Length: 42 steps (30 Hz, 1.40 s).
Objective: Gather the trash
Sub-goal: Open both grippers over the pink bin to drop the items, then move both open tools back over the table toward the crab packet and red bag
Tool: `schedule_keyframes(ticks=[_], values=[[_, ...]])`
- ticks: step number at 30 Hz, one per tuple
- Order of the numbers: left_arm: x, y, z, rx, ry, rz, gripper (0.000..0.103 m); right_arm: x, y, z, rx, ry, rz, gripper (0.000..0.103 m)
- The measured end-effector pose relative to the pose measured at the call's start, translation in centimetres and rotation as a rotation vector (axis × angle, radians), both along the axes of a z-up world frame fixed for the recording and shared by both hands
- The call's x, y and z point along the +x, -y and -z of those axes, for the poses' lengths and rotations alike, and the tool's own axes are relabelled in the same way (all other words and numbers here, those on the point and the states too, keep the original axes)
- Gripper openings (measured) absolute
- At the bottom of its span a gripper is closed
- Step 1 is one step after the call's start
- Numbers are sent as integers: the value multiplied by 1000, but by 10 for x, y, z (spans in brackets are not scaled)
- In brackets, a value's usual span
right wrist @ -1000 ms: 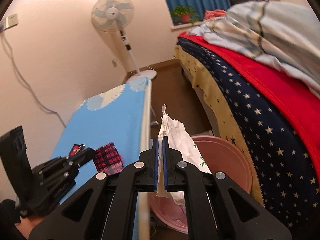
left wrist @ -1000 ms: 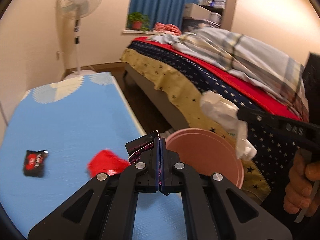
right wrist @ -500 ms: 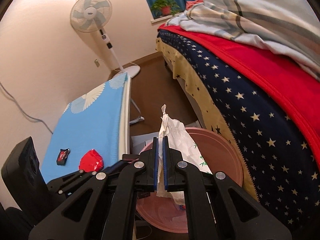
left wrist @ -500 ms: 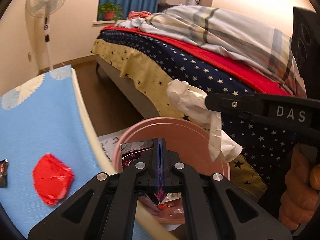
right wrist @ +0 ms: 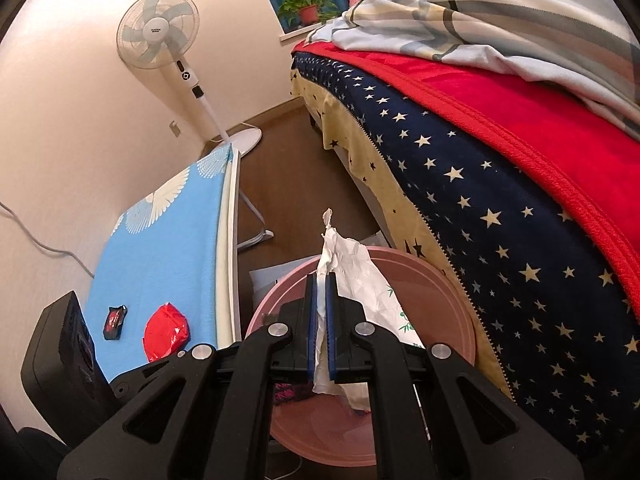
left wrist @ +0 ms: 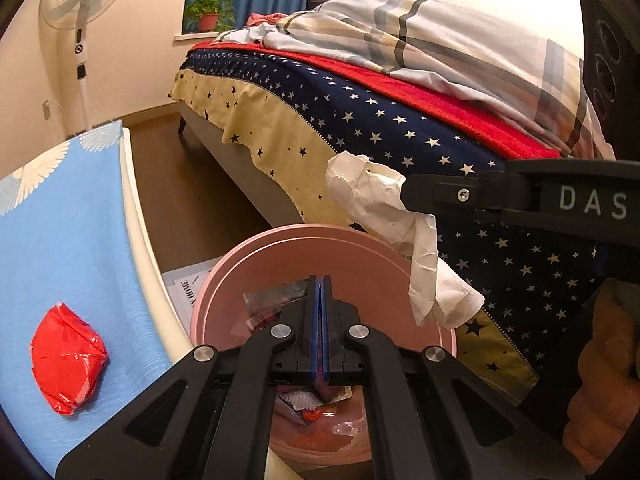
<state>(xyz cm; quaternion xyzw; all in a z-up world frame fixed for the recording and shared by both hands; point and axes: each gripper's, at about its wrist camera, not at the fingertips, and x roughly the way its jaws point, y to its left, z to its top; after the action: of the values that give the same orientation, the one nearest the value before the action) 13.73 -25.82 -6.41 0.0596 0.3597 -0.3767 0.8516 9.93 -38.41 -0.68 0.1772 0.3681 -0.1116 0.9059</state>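
Pink bin (left wrist: 224, 280) sits directly below both grippers: left gripper (left wrist: 321, 304) clenched on a foil wrapper (left wrist: 272, 300), right gripper (right wrist: 321, 300) pinching crumpled paper (right wrist: 360, 276).

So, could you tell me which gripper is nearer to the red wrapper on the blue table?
Left. The left gripper is beside the table near the red wrapper; the right gripper is farther across the pink bin.

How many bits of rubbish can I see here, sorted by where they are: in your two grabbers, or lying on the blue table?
Held over the pink bin: 2, the white crumpled paper in the right gripper and the shiny wrapper in the left gripper.
On the blue table: 2, the red wrapper and the small black packet.
Total: 4.
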Motion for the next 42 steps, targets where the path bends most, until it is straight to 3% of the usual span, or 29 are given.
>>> schedule_keyframes(ticks=[6, 8, 23, 32, 38, 42], values=[[3, 6, 18, 43, -60, 13, 2, 4, 1, 5, 2, -20, 0, 8], [5, 3, 20, 44, -71, 4, 8, 5, 3, 7, 6, -28, 7, 11], [8, -43, -12, -41, -10, -109, 10, 0, -13, -6, -23, 39, -24, 14], [14, -118, -39, -83, 59, -329, 10, 10, -72, -16, -82, 122, -174, 14], [21, -173, -42, -77, 67, -513, 10, 29, -109, -9, -80, 136, -261, 14], [28, -210, -35, -58, 44, -640, 10, 44, -137, 3, -89, 128, -321, 38]])
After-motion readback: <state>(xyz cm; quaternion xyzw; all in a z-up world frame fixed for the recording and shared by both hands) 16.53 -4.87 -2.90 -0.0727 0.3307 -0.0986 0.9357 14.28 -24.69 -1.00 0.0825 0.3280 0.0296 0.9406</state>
